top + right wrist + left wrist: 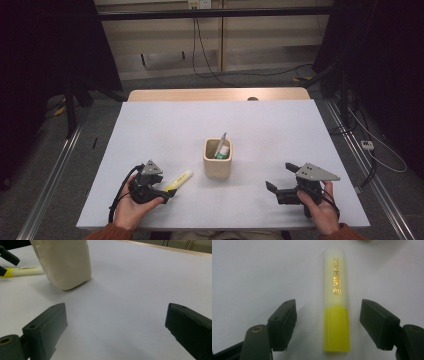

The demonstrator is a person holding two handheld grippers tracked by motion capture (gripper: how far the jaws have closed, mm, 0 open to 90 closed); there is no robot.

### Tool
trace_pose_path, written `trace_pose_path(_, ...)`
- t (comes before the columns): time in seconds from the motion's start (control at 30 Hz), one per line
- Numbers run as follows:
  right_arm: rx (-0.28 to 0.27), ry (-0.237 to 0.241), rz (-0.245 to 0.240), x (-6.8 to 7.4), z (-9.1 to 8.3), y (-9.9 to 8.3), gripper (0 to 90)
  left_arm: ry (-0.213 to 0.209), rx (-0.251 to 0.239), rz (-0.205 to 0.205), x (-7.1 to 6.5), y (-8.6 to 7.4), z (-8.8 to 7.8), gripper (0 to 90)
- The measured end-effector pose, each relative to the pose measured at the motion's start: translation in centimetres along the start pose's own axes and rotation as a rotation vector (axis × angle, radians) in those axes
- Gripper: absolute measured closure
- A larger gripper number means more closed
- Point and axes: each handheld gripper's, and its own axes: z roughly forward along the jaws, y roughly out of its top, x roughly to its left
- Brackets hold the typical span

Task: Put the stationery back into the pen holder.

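Now the left claw point(328, 325) sits open around the yellow plastic highlighter pen point(336, 302), not touching it. It lies on the white surface point(150, 130), left of the cream cup point(217, 160). At the right, the right claw point(281, 176) gapes wide with nothing in it.

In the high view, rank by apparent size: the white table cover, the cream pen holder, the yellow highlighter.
1. White table cover, by far the largest.
2. Cream pen holder.
3. Yellow highlighter, slimmest, lying flat.

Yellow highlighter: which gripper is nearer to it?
Left. The left gripper has its open fingers either side of the highlighter, not touching. The right gripper sits beyond the cup.
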Motion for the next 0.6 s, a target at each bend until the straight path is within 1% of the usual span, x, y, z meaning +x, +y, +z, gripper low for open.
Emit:
trace_pose_path(0.07, 0.002, 0.000, 0.002, -0.01, 0.01, 0.00, 3.6, 0.002, 0.024, -0.011, -0.18, 0.02, 0.24, 34.9)
trace_pose_path(0.1, 0.001, 0.001, 0.002, -0.01, 0.02, 0.00, 3.6, 0.010, 0.037, -0.003, -0.21, 0.07, 0.33, 35.0)
trace_pose_path(0.2, 0.002, 0.001, 0.002, -0.01, 0.03, 0.00, 3.6, 0.020, 0.045, 0.001, -0.27, 0.20, 0.34, 40.6)
trace_pose_path(0.27, 0.001, 0.001, 0.000, -0.01, 0.06, 0.00, 3.6, 0.026, 0.057, 0.017, -0.33, 0.28, 0.39, 42.5)
trace_pose_path(0.33, 0.004, 0.002, -0.001, 0.00, 0.08, 0.00, 3.5, 0.031, 0.062, 0.019, -0.41, 0.35, 0.41, 43.1)
trace_pose_path(0.37, 0.004, 0.003, -0.001, 0.01, 0.10, -0.01, 3.5, 0.039, 0.064, 0.026, -0.46, 0.36, 0.42, 43.5)
trace_pose_path(0.43, 0.008, 0.006, -0.001, 0.02, 0.12, -0.02, 3.6, 0.035, 0.074, 0.035, -0.52, 0.47, 0.39, 45.7)
trace_pose_path(0.47, 0.008, 0.008, -0.001, 0.04, 0.13, -0.02, 3.6, 0.031, 0.077, 0.036, -0.54, 0.51, 0.41, 47.4)
trace_pose_path(0.6, 0.009, 0.009, 0.000, 0.06, 0.12, -0.02, 3.6, 0.036, 0.073, 0.025, -0.59, 0.49, 0.42, 50.6)
